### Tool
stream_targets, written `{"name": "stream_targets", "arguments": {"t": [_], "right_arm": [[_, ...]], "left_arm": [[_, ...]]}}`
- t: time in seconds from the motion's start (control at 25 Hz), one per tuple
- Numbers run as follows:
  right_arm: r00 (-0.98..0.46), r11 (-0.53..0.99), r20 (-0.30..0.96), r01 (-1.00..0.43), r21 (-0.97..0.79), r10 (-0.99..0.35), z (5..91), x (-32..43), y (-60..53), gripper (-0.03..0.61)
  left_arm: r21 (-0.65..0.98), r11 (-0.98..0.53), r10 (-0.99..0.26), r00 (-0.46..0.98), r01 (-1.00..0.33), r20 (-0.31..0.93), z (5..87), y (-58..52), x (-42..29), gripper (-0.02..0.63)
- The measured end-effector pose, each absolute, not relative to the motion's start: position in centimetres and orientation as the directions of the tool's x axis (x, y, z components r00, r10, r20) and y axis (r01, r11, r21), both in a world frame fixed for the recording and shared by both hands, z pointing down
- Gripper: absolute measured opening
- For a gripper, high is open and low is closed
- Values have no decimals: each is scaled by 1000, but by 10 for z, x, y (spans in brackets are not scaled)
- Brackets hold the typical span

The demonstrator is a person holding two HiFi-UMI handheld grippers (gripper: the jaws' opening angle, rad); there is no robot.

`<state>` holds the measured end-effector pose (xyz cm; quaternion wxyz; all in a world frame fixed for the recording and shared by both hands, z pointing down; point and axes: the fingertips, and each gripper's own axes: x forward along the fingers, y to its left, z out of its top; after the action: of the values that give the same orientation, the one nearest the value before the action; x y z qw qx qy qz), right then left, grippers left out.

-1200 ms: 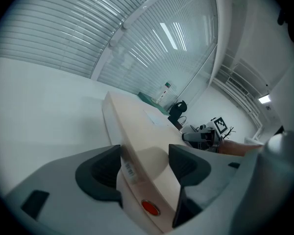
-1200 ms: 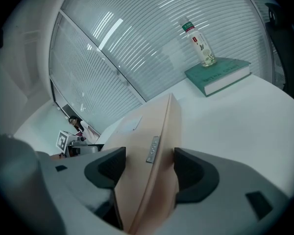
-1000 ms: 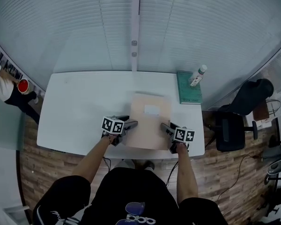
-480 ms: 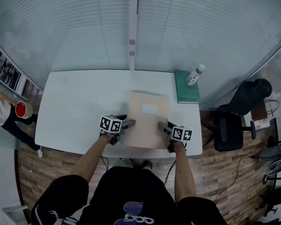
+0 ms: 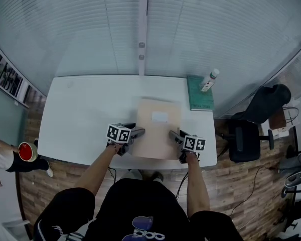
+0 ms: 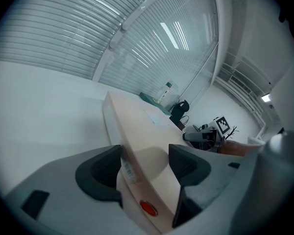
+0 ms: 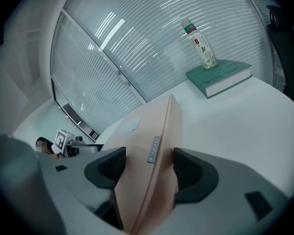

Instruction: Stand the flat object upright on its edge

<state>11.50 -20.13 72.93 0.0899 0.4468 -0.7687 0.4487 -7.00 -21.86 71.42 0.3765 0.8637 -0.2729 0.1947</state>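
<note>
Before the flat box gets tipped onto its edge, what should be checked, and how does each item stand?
1. Left gripper shut on the flat box, left side: ok.
2. Right gripper shut on its right side: ok.
3. Bare table beyond the box's far edge: ok.
4. Green book with the bottle on it, apart from the box: ok, though close.
5. Box lifted clear of the table: cannot tell.

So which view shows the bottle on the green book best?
The right gripper view: the bottle stands large and whole on the book. The head view shows it small, from above; the left gripper view shows it tiny and far off.
</note>
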Motion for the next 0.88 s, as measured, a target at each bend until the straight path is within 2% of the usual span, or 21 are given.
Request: {"name": "stream_targets", "arguments": {"t": [0.6,0.88], "right_arm": [[-560,272,509,-801,-533,-653,689,111,-220,310],[-529,310,429,-820,-481,-733,632,113,-243,310]], "left_arm": [[477,-621,-417,777,-622,472,666,-241,-73,301],[414,-687,-457,799,-597,391,620,-258,-68,301]]}}
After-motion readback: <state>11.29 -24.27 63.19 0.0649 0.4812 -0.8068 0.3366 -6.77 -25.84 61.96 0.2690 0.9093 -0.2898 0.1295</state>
